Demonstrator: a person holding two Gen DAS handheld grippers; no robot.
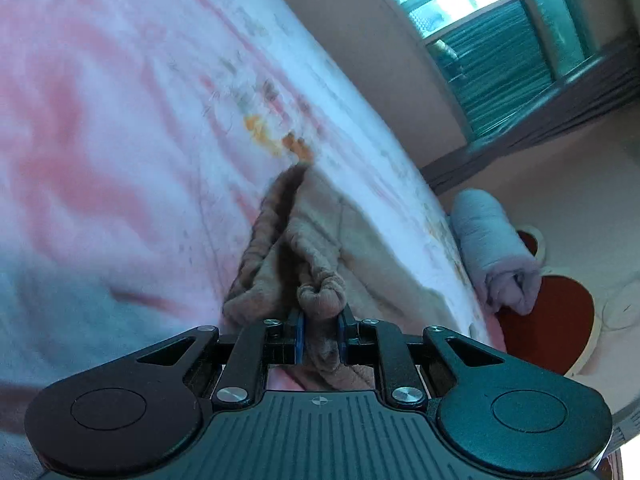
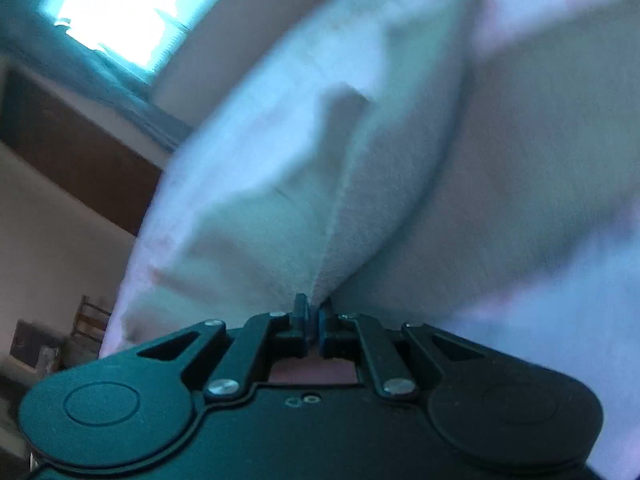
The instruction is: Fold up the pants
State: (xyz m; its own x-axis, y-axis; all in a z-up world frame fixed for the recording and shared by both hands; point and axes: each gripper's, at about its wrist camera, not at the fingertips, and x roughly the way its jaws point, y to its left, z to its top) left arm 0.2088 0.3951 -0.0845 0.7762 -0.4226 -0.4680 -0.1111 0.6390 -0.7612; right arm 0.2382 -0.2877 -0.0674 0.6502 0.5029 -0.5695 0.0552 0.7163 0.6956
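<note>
The pants [image 1: 320, 236] are beige-brown with a gathered elastic waistband and lie on a pink and white bed sheet [image 1: 120, 120]. My left gripper [image 1: 321, 334] is shut on the bunched waistband, with cloth pinched between its blue pads. In the right wrist view, my right gripper [image 2: 313, 316] is shut on a thin edge of the pale pants fabric [image 2: 352, 208], which rises from the jaws in a taut fold over the bed [image 2: 540, 160]. That view is blurred.
A rolled pale blue towel [image 1: 496, 252] lies at the bed's right edge, above a red round stool [image 1: 548, 320]. A window [image 1: 480, 20] and wall stand beyond the bed. In the right wrist view a window [image 2: 132, 12] and a chair [image 2: 90, 320] show left.
</note>
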